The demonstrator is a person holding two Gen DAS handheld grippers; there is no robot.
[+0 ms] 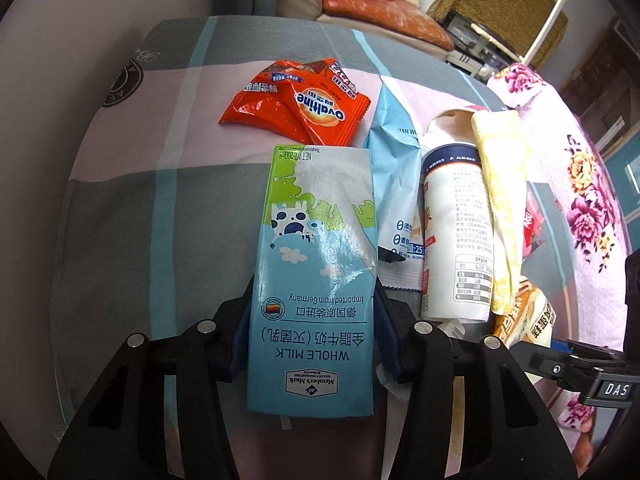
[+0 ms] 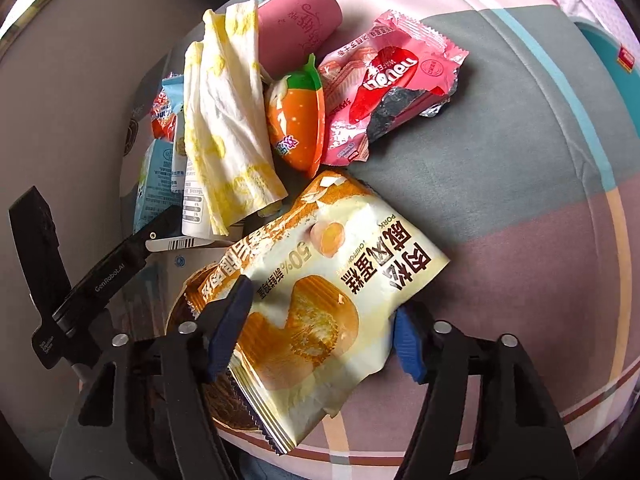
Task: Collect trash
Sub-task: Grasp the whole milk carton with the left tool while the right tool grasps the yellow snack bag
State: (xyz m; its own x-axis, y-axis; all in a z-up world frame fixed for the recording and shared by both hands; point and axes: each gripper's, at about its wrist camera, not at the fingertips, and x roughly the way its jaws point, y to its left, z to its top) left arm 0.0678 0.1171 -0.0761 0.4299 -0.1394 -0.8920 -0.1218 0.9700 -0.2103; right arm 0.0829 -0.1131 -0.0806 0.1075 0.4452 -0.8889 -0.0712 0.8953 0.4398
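Observation:
Trash lies on a bed with a grey, pink and blue checked cover. My left gripper (image 1: 314,320) is shut on a blue and green whole-milk carton (image 1: 316,264), its blue pads pressed on both sides. Beyond it lie orange Ovaltine wrappers (image 1: 304,100), a light blue bag (image 1: 394,184), a white cup (image 1: 456,232) and a yellow napkin (image 1: 502,200). My right gripper (image 2: 320,320) is shut on a yellow cake wrapper (image 2: 320,292). Past it lie the yellow napkin (image 2: 228,128), an orange carrot-shaped pack (image 2: 298,124), a pink wafer wrapper (image 2: 384,92) and a pink case (image 2: 300,24).
A floral pink quilt (image 1: 568,168) lies to the right in the left wrist view. A sofa with an orange cushion (image 1: 376,12) stands beyond the bed. The left gripper's body (image 2: 104,276) shows at the left of the right wrist view. The bed's left edge drops to a grey floor (image 2: 72,80).

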